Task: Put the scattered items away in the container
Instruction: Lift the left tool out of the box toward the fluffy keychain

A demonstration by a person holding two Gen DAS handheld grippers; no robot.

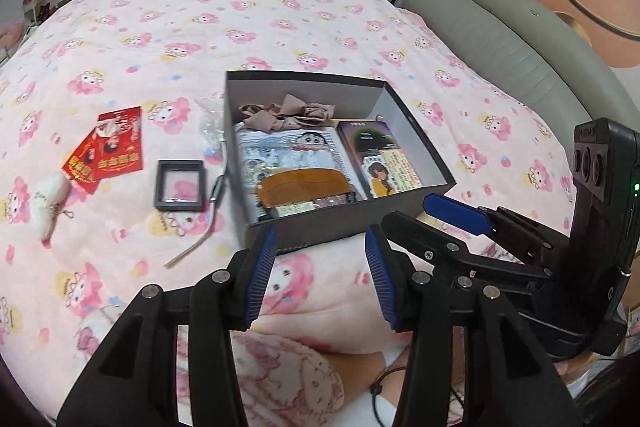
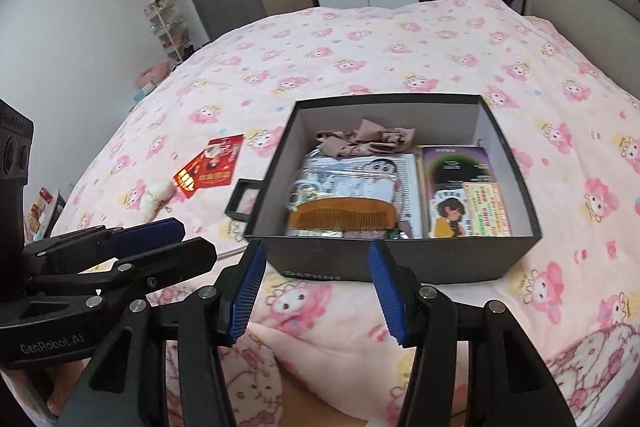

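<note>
Pink cartoon-print bedspread [image 1: 168, 27] carried everything | dark box [image 2: 400, 259] sat mid-bed with a wooden comb [image 2: 344, 217] and a purple card pack [image 2: 460, 167] inside | red packets [image 1: 108, 147], black frame [image 1: 180, 185], white plush charm [image 1: 50, 199] lay outside, toward the bed's left edge | left gripper [image 1: 320, 275] spread, empty | right gripper [image 2: 316, 291] spread, empty, both at the box's near wall

Wooden comb [image 2: 344, 218] lies inside the dark box [image 2: 400, 261] (lid off) on the pink bedspread [image 2: 360, 47].

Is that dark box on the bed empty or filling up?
Partly filled. The lidless box already holds a comb, a notebook, crumpled beige fabric and a purple packet.
</note>
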